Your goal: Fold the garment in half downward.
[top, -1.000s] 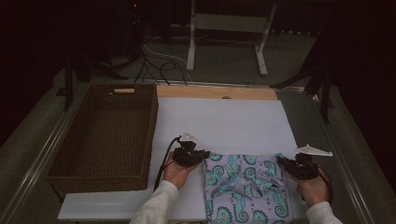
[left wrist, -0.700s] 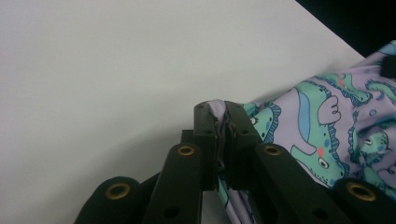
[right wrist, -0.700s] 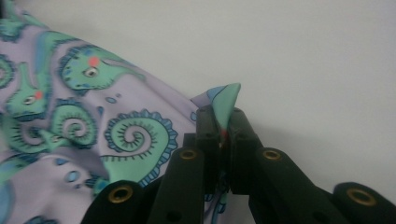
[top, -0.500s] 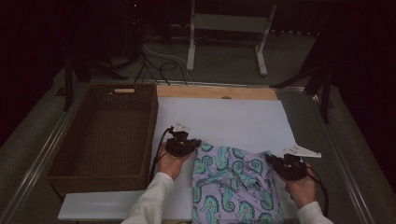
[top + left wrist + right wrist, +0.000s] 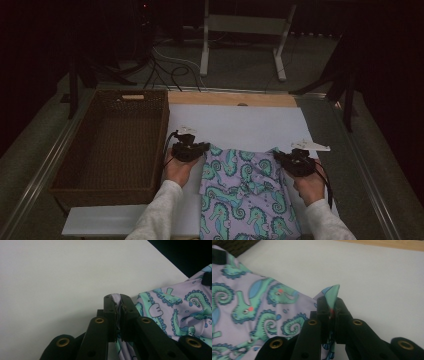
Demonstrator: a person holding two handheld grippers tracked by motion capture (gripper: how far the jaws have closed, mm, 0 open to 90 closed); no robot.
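Pinching 2 corners of the seahorse-print cloth on the white table, left gripper and right gripper should pull evenly, keeping the edge taut.

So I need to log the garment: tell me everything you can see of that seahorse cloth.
The seahorse cloth is thin lilac fabric printed with teal seahorses, rumpled. It lies on the white board, its near end hanging over the front edge. The left tongs and right tongs each pinch a far corner.
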